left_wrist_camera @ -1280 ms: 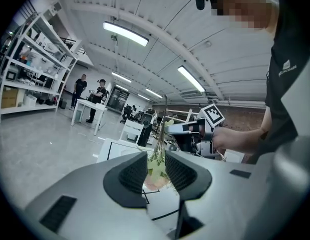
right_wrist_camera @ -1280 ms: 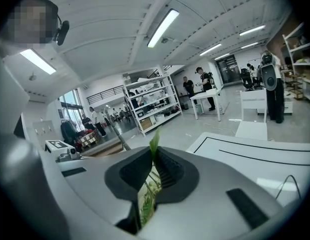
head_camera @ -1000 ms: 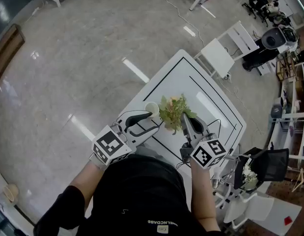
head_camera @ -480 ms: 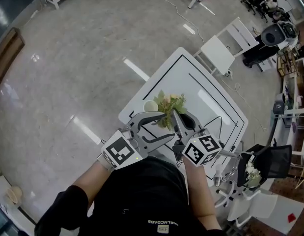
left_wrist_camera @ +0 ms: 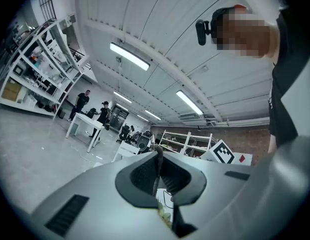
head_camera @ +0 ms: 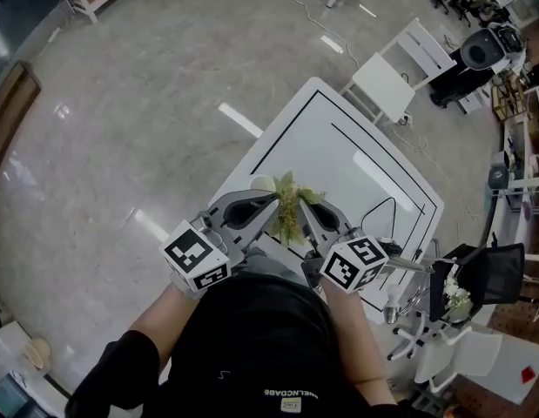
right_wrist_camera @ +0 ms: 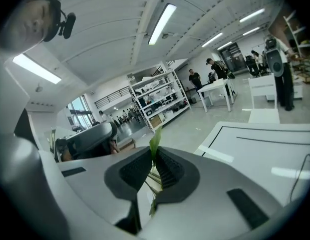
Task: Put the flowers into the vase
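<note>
In the middle of the frame, the left gripper (head_camera: 273,202) and the right gripper (head_camera: 303,207) both have their jaws closed on the stems of the flowers (head_camera: 289,197), probably to keep the bunch upright over the table (head_camera: 356,151) edge, just right of the small white vase (head_camera: 262,182).

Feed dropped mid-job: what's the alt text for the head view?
The left tongs and right tongs are both shut on a bunch of flowers, held over the near corner of the white table. A small white vase stands beside the left tongs; the flowers are not in it.
</note>
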### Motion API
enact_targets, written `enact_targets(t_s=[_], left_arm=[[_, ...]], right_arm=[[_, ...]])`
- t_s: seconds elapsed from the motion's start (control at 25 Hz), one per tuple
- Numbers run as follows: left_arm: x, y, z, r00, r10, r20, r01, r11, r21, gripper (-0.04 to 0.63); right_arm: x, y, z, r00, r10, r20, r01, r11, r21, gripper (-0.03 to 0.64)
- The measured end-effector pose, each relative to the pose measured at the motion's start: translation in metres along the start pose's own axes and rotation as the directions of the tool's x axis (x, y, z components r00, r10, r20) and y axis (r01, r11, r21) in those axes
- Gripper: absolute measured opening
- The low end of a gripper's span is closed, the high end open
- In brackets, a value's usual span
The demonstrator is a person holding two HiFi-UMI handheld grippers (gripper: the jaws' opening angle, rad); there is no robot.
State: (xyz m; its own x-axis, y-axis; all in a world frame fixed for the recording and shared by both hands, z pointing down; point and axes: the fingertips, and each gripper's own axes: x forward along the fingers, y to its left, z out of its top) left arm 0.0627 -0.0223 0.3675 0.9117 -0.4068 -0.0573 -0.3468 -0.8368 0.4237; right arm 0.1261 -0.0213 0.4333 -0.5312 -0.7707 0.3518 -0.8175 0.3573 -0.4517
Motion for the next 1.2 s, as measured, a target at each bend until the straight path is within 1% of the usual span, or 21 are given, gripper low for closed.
enact_targets(t_s=[0.08, 0.12, 0.2, 0.24, 0.28, 0.32, 0.36, 0.44, 0.48, 0.52, 0.56, 0.6, 0.64, 0.68, 0.72, 0.76, 0.88, 1.0, 1.08, 1.12, 1.2], left_arm=[[0.001, -0.001, 0.002, 1.000, 0.000, 0.018, 0.000, 1.000, -0.002, 0.002], [0.002, -0.002, 0.003, 1.000, -0.001, 0.027, 0.001, 1.000, -0.007, 0.002], [0.004, -0.001, 0.003, 0.999, -0.001, 0.036, 0.002, 1.000, -0.021, 0.002], [0.005, -0.001, 0.003, 0.999, 0.000, 0.036, 0.001, 1.000, -0.026, 0.002], [0.007, 0.000, 0.001, 0.999, 0.002, 0.033, -0.001, 1.000, -0.030, 0.002], [0.008, 0.001, -0.001, 1.000, 0.004, 0.028, -0.003, 0.999, -0.034, 0.002], [0.010, 0.002, -0.003, 1.000, 0.005, 0.023, -0.004, 0.999, -0.038, 0.002], [0.012, 0.004, -0.005, 1.000, 0.009, 0.018, -0.008, 0.999, -0.050, 0.002], [0.014, 0.005, -0.006, 1.000, 0.013, 0.018, -0.012, 0.998, -0.058, 0.002], [0.015, 0.007, -0.006, 1.000, 0.018, 0.019, -0.017, 0.998, -0.068, 0.002], [0.016, 0.009, -0.006, 0.999, 0.025, 0.020, -0.023, 0.997, -0.079, 0.002], [0.017, 0.011, -0.005, 0.999, 0.031, 0.021, -0.029, 0.996, -0.089, 0.002], [0.019, 0.012, -0.005, 0.999, 0.035, 0.023, -0.033, 0.995, -0.099, 0.002], [0.020, 0.014, -0.004, 0.999, 0.037, 0.025, -0.034, 0.994, -0.106, 0.002], [0.022, 0.015, -0.003, 0.999, 0.038, 0.027, -0.035, 0.993, -0.110, 0.002], [0.023, 0.015, -0.003, 0.999, 0.037, 0.027, -0.034, 0.993, -0.111, 0.002], [0.027, 0.014, -0.003, 0.999, 0.032, 0.021, -0.030, 0.994, -0.108, 0.002], [0.028, 0.015, -0.005, 0.999, 0.034, 0.014, -0.032, 0.993, -0.118, 0.002], [0.028, 0.017, -0.008, 0.999, 0.041, 0.004, -0.041, 0.991, -0.124, 0.002], [0.027, 0.018, -0.009, 0.999, 0.045, 0.000, -0.044, 0.991, -0.126, 0.002], [0.026, 0.019, -0.009, 0.999, 0.048, 0.003, -0.047, 0.990, -0.132, 0.002]], right_arm=[[-0.001, 0.000, -0.003, 0.999, 0.029, 0.015, -0.031, 0.995, 0.098, 0.029], [-0.001, 0.000, -0.004, 0.998, 0.049, 0.029, -0.053, 0.985, 0.165, 0.031], [-0.004, -0.002, -0.008, 0.995, 0.081, 0.058, -0.095, 0.947, 0.307, 0.048], [-0.005, -0.003, -0.010, 0.993, 0.092, 0.069, -0.111, 0.925, 0.363, 0.070], [-0.007, -0.004, -0.013, 0.992, 0.102, 0.076, -0.124, 0.910, 0.395, 0.091], [-0.009, -0.004, -0.016, 0.991, 0.111, 0.077, -0.133, 0.906, 0.403, 0.109], [-0.011, -0.004, -0.019, 0.990, 0.119, 0.071, -0.137, 0.912, 0.387, 0.131], [-0.015, -0.001, -0.027, 0.992, 0.122, 0.040, -0.129, 0.945, 0.299, 0.211], [-0.018, 0.000, -0.030, 0.993, 0.116, 0.016, -0.117, 0.968, 0.224, 0.240], [-0.020, 0.002, -0.034, 0.994, 0.107, -0.013, -0.105, 0.987, 0.124, 0.258], [-0.022, 0.006, -0.039, 0.994, 0.099, -0.051, -0.098, 0.995, 0.005, 0.266], [-0.024, 0.010, -0.046, 0.991, 0.093, -0.098, -0.104, 0.988, -0.116, 0.267], [-0.025, 0.015, -0.055, 0.984, 0.088, -0.154, -0.121, 0.968, -0.222, 0.267], [-0.025, 0.017, -0.066, 0.975, 0.079, -0.209, -0.141, 0.944, -0.300, 0.267], [-0.022, 0.017, -0.077, 0.965, 0.066, -0.254, -0.155, 0.924, -0.350, 0.267], [-0.018, 0.016, -0.086, 0.958, 0.051, -0.281, -0.160, 0.910, -0.382, 0.272], [0.001, 0.011, -0.104, 0.948, -0.007, -0.318, -0.151, 0.870, -0.469, 0.292], [0.018, 0.005, -0.117, 0.924, -0.079, -0.373, -0.155, 0.816, -0.557, 0.295], [0.027, 0.002, -0.126, 0.909, -0.108, -0.402, -0.169, 0.786, -0.595, 0.293], [0.030, 0.001, -0.128, 0.903, -0.120, -0.413, -0.175, 0.775, -0.608, 0.289], [0.032, -0.002, -0.128, 0.895, -0.148, -0.422, -0.172, 0.756, -0.632, 0.248]])
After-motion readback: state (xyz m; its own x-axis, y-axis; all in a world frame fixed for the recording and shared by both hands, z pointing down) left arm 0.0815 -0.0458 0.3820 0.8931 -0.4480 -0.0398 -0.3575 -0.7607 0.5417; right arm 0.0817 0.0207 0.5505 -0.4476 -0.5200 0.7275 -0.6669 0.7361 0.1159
